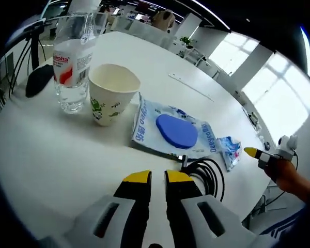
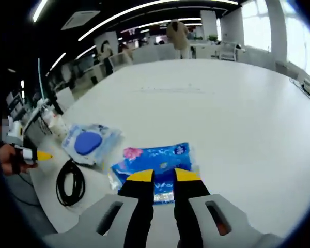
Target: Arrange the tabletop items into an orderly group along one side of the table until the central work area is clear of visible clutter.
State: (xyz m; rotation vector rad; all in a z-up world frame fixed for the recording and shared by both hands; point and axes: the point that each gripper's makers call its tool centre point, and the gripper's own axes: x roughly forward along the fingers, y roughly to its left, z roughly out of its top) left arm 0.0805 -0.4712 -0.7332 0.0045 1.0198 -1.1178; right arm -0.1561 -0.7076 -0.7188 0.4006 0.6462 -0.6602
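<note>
The right gripper (image 2: pixel 163 175) hovers over the blue tissue pack (image 2: pixel 154 168) near the surface (image 2: pixel 222 113) edge, jaws nearly together and gripping nothing. Best to spread them wide, grip the pack's middle, then set it beside the wipes packet (image 2: pixel 90 143)

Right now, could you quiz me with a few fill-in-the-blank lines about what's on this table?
1. The paper cup stands beside a clear plastic ____.
2. The wipes pack has a round lid coloured ____.
3. The coiled cable is coloured ____.
4. The tissue packet lies just beyond the ____ gripper's jaws.

Missing words: bottle; blue; black; right
</note>
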